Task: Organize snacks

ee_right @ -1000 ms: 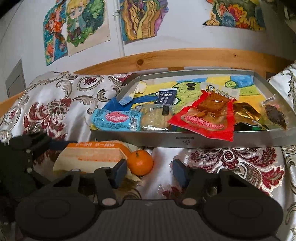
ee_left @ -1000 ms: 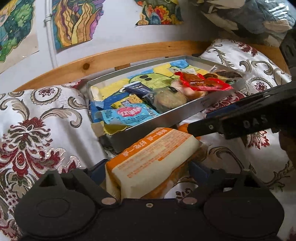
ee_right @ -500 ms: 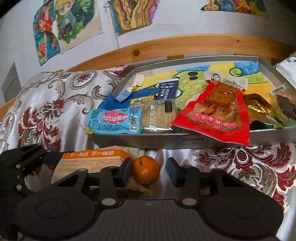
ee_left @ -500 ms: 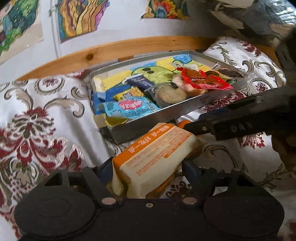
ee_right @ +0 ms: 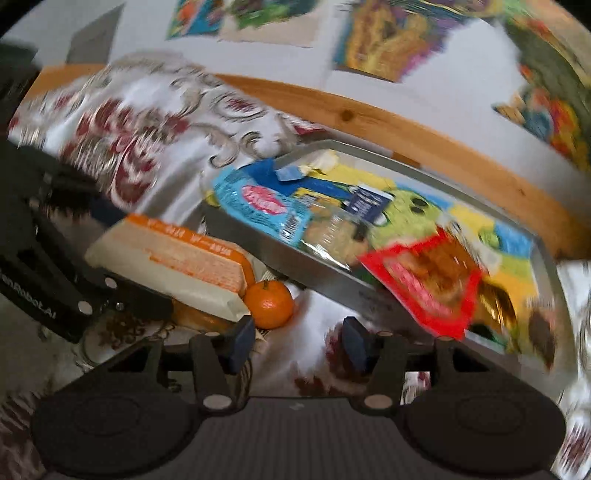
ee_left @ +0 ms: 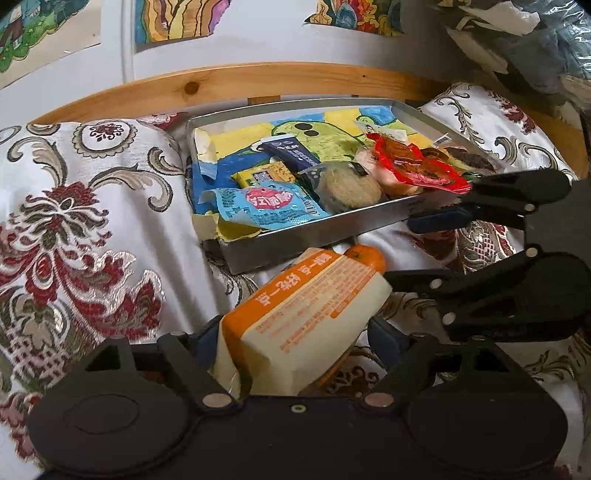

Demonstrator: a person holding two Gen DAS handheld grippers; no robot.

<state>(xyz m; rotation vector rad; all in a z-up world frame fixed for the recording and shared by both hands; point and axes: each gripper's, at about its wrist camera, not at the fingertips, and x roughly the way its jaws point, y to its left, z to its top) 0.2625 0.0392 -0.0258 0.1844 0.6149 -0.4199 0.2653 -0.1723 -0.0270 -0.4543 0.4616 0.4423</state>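
Note:
My left gripper (ee_left: 295, 341) is shut on an orange and cream snack pack (ee_left: 303, 314) and holds it in front of the metal tray (ee_left: 317, 236). The pack also shows in the right wrist view (ee_right: 173, 266), with the left gripper (ee_right: 110, 258) around it. A mandarin (ee_right: 269, 303) lies on the cloth just beyond the pack, also seen past its far end (ee_left: 364, 254). My right gripper (ee_right: 295, 341) is open and empty, just short of the mandarin; it shows in the left wrist view (ee_left: 417, 247). The tray holds several snack packets, among them a blue one (ee_left: 266, 203) and a red one (ee_left: 417, 170).
The tray sits on a white cloth with red flowers (ee_left: 74, 221), against a wooden rail (ee_left: 221, 81). Drawings hang on the white wall (ee_left: 170, 18) behind. The right wrist view is blurred by motion and tilted.
My left gripper has lifted and tilted the snack pack a little. My right gripper has swung and rolled, with its fingers opened wider near the mandarin.

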